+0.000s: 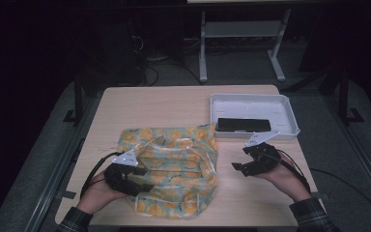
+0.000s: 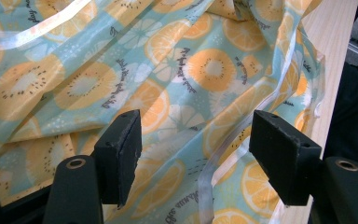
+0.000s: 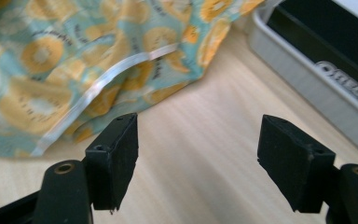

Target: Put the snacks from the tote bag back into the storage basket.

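Cloth (image 1: 174, 164) printed with orange slices lies crumpled on the worktop (image 1: 174, 104) in the high view, left tongs (image 1: 142, 170) over its near-left part, released, as the left gripper view shows them above the folds (image 2: 186, 70), while the right gripper view has right tongs (image 3: 198, 154) released over bare wood, cloth edge (image 3: 121, 70) ahead-left.

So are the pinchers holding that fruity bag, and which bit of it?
Nothing is held. The left gripper hangs open over the fruit-print bag, pads off it. The right gripper is open above bare table.
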Demonstrator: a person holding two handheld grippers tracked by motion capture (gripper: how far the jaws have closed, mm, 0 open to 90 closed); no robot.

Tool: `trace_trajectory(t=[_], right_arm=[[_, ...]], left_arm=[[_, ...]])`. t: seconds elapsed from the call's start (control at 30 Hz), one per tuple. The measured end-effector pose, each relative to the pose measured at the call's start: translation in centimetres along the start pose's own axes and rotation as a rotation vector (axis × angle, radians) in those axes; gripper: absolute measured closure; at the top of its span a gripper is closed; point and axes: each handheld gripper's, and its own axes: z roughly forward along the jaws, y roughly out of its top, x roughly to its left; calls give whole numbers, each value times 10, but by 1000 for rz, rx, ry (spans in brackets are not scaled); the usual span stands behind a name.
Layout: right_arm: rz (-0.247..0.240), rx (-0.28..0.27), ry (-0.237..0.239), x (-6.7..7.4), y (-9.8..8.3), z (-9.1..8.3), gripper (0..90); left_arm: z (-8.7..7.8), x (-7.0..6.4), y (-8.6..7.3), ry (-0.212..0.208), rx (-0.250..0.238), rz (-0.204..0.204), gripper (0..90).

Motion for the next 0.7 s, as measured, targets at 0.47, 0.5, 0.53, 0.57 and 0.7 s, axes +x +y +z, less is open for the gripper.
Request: trace_trajectory(t=[0.47, 0.5, 0.53, 0.57, 0.7], right_arm=[[-29, -28, 46, 35, -19, -1, 269], [-28, -26, 52, 37, -20, 0, 269], [-35, -24, 53, 38, -21, 0, 267], [-37, -19, 60, 40, -22, 1, 264], [-49, -19, 70, 45, -26, 4, 252]], left_arm=[[4, -4, 0, -10, 12, 32, 334], [4, -4, 0, -12, 10, 30, 334], [4, -4, 0, -12, 12, 32, 334], [5, -4, 0, -12, 14, 40, 334], [6, -5, 0, -16, 16, 39, 332]])
